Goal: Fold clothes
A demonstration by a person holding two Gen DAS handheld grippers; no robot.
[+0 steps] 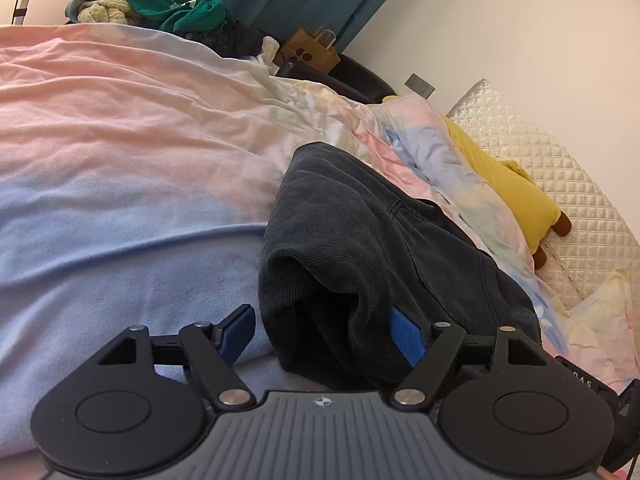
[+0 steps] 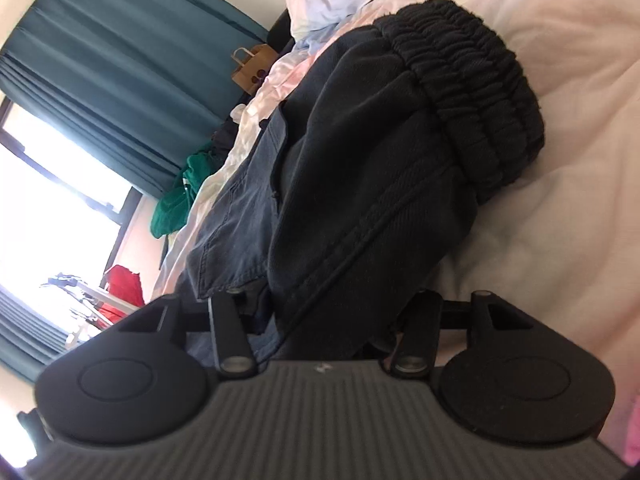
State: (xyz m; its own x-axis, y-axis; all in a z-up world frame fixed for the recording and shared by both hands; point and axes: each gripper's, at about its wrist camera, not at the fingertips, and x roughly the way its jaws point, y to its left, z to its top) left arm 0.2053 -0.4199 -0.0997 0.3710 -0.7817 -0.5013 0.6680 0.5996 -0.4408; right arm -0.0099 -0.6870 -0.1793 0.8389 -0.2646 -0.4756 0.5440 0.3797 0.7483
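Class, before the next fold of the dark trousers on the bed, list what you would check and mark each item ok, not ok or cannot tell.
1. Left hand-held gripper open around the dark charcoal cotton trousers: ok, blue pads apart, cloth bunched between them.
2. Right hand-held gripper gripping cloth: cannot tell, its fingertips are hidden under the fabric.
3. Trousers lying flat: not ok, they are bunched, and the elastic ribbed waistband is humped up.
4. Open bed surface beside the trousers: ok, the pastel pink-and-blue sheet shows nothing else lying there.
5. Yellow plush toy away from the trousers: ok, it lies by the quilted cream pillow.
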